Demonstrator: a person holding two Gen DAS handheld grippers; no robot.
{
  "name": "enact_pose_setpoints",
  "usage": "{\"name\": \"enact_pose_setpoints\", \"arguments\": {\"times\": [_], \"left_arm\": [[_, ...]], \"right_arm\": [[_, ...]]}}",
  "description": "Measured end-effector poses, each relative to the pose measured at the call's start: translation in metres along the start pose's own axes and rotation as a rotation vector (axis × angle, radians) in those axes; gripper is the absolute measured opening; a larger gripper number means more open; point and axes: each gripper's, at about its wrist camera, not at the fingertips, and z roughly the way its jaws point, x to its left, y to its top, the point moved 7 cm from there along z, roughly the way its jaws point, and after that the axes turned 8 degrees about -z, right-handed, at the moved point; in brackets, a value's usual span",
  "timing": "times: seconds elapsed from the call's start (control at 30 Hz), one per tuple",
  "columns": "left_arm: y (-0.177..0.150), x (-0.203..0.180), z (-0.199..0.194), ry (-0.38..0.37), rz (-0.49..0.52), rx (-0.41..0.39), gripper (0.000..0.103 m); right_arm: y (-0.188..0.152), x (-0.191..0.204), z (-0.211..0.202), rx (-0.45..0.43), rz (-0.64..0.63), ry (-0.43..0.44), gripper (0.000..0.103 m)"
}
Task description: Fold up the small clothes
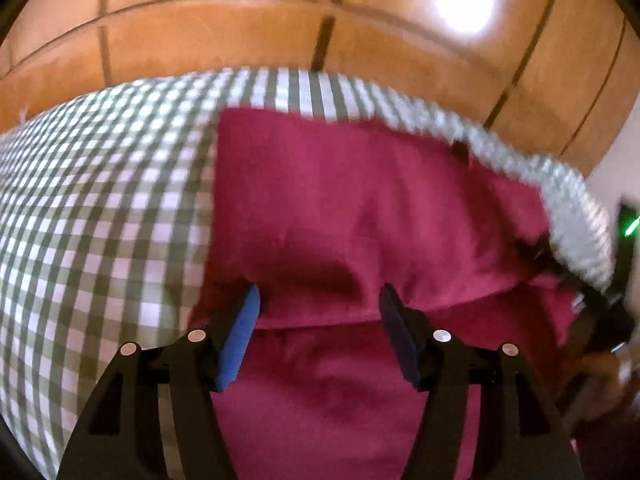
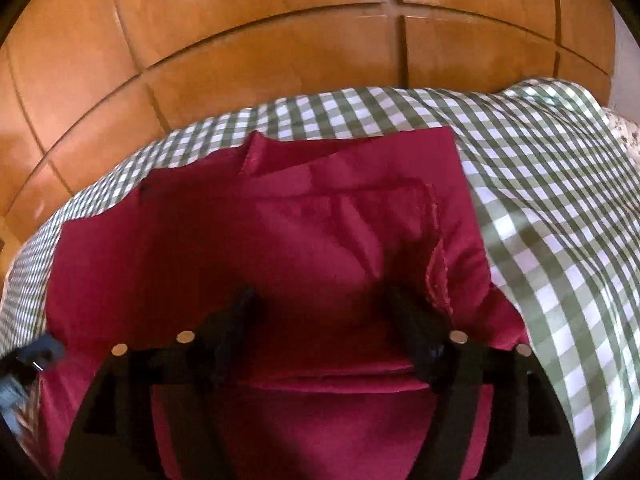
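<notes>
Garment (image 1: 360, 208) beneath both spread tongs (image 1: 320, 308) (image 2: 324, 312)

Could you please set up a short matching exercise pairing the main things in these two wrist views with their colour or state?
Things:
1. garment
2. checked cloth
3. wooden panels
4. left gripper

Descriptions:
A. glossy orange-brown, behind the work surface
B. green and white, spread under the clothing
C. dark red, partly folded
D. open, blue pads apart over the fabric

Pairs: 1-C, 2-B, 3-A, 4-D
</notes>
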Motion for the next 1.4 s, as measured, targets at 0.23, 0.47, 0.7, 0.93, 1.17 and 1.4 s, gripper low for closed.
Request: {"name": "enact_pose_setpoints", "arguments": {"times": [0.23,0.47,0.7,0.93,1.17,1.4], "left_arm": [[0.055,0.010,-0.003,-0.021,-0.072,-0.067,0.061],[0.081,0.021,0.060,0.155,-0.081,-0.007,0.059],[0.078,0.035,0.069,0.184,-0.117,-0.003,0.064],[0.040,0.025,-0.001,0.169,-0.086,-0.109,0.064],[-0.004,0.027,0.019,0.220,-0.034,-0.015,0.068],[-0.009,0.031,-0.017,0.227,-0.068,-0.042,0.068]], "right_arm": [[-0.003,0.012,0.003,0.000,-0.056,-0.026,0.091],[-0.002,0.010,0.006,-0.013,-0.055,-0.019,0.093],[-0.002,0.011,0.006,-0.020,-0.056,-0.018,0.093],[-0.002,0.010,0.006,-0.021,-0.058,-0.018,0.093],[-0.002,0.010,0.006,-0.019,-0.063,-0.022,0.094],[-0.002,0.010,0.006,-0.020,-0.062,-0.020,0.094]]}}
